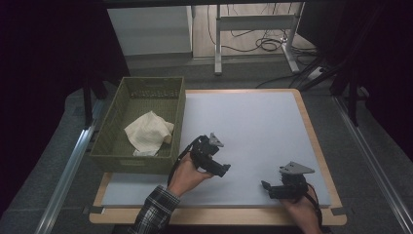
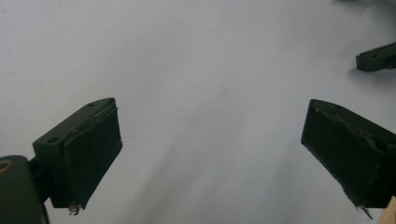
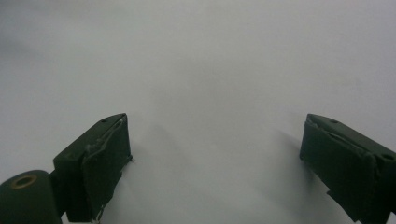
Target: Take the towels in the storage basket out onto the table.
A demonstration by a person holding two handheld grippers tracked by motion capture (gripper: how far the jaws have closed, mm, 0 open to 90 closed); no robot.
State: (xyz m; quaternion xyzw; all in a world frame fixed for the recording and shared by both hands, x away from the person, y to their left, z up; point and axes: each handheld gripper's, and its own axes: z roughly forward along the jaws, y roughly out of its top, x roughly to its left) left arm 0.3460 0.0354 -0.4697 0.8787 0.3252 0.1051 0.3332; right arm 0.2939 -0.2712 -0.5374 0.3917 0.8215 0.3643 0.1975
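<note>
A: In the high view, where do we find the two tools?

B: We see the left tool (image 1: pixel 225 169) held low over the near-left part of the white mat (image 1: pixel 253 122) that covers the desk (image 1: pixel 311 131), just beside the near right corner of the woven basket (image 1: pixel 109 146). The right tool (image 1: pixel 265 185) rests near the mat's front right corner, well apart from the left one. Each is gripped by a hand coming in from the bottom edge; the left arm wears a plaid sleeve (image 1: pixel 153 212).

A: How do we read the jaws?

B: In the left gripper view the left tool (image 2: pixel 210 154) stands wide open, with bare mat between its two black jaws and nothing held. In the right gripper view the right tool (image 3: pixel 215 163) is likewise spread wide and empty, again over plain white mat. The left gripper view also catches a dark jaw tip of the other tool at its upper right edge.

A: And the cloth?

B: We find the cream cloth (image 1: pixel 147 132) crumpled inside the basket, lying on its floor toward the right wall, apart from both tools.
</note>
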